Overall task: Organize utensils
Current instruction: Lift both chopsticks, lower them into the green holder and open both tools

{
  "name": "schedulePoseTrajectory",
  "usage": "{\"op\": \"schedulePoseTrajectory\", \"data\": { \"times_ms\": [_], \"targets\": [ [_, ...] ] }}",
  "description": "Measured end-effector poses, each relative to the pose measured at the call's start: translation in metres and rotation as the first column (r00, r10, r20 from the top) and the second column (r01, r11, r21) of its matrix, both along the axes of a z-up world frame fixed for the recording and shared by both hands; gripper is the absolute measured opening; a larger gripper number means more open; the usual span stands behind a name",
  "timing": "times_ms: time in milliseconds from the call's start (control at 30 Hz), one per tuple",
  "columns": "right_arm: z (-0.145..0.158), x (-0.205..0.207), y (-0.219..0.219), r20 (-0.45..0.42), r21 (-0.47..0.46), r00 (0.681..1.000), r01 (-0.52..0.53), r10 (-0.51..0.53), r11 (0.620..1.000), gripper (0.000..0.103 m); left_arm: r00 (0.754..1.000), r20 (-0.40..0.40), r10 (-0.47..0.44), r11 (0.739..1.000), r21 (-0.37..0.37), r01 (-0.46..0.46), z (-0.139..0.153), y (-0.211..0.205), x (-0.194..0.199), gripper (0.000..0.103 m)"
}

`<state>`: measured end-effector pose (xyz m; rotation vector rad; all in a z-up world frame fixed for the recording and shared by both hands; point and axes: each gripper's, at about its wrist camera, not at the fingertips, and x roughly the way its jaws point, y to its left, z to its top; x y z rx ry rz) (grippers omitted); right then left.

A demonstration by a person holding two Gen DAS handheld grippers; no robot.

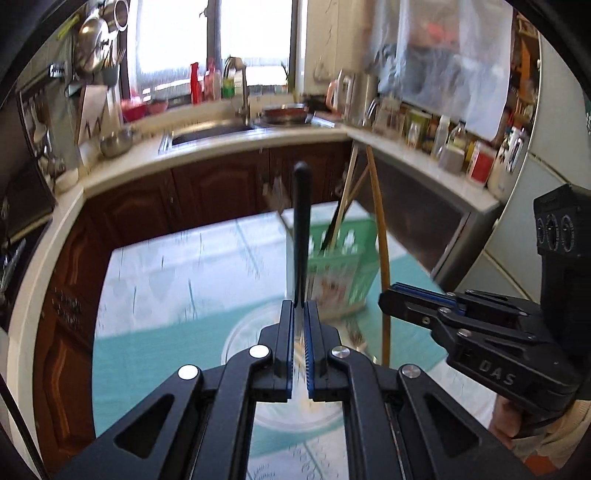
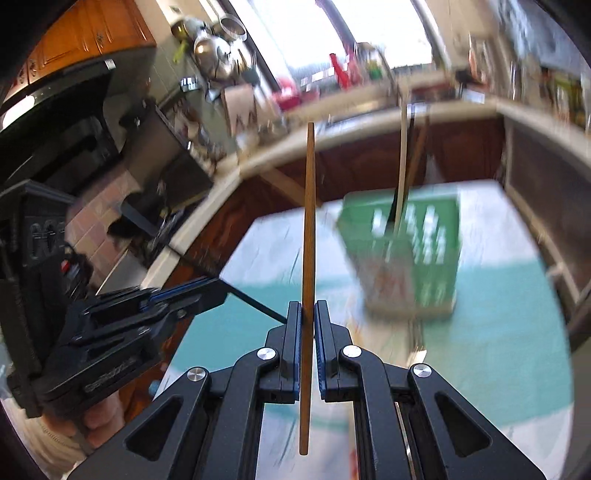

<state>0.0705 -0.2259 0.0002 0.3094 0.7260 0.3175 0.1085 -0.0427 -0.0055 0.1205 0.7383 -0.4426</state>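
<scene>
Chopstick (image 2: 307, 236) gripped, "DAS" on right gripper (image 1: 391, 301)

This is a home kitchen. A pale bench (image 1: 221, 147) curves along the back of the frame over dark wooden cabinet doors (image 1: 218, 188), with a steel sink (image 1: 210, 133) and tap (image 1: 240, 85) under a bright window (image 1: 251, 33). Steel pots (image 1: 92, 44) hang at upper left, jars and bottles (image 1: 436, 133) crowd the right side, and a refrigerator (image 1: 532, 229) stands at far right.
</scene>
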Motion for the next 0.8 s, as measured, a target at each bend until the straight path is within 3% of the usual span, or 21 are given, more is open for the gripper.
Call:
{"op": "schedulePoseTrajectory", "data": {
  "times_ms": [200,467,633,800],
  "targets": [
    [0.053,0.043,-0.018,0.148,-0.028,0.985,0.098,-0.093,0.995,0.006,0.996,0.087,-0.011,1.0,-0.015,0.012,0.05,-0.025,0.031,0.002],
    [0.098,0.095,-0.048,0.293,-0.032,0.94,0.193,-0.176,0.981,0.006,0.99,0.143,-0.015,1.0,-0.003,0.016,0.073,-0.057,0.063,0.002],
    [0.085,0.137,-0.051,0.336,-0.062,0.928,0.191,-0.16,0.98,0.006,0.987,0.162,0.018,0.999,-0.045,-0.011,0.072,-0.061,0.086,0.002],
    [0.04,0.167,-0.044,0.368,-0.089,0.923,0.159,-0.116,0.983,0.006,0.989,0.146,0.036,0.994,-0.105,-0.021,0.053,-0.061,0.108,0.001]
  ]
}}
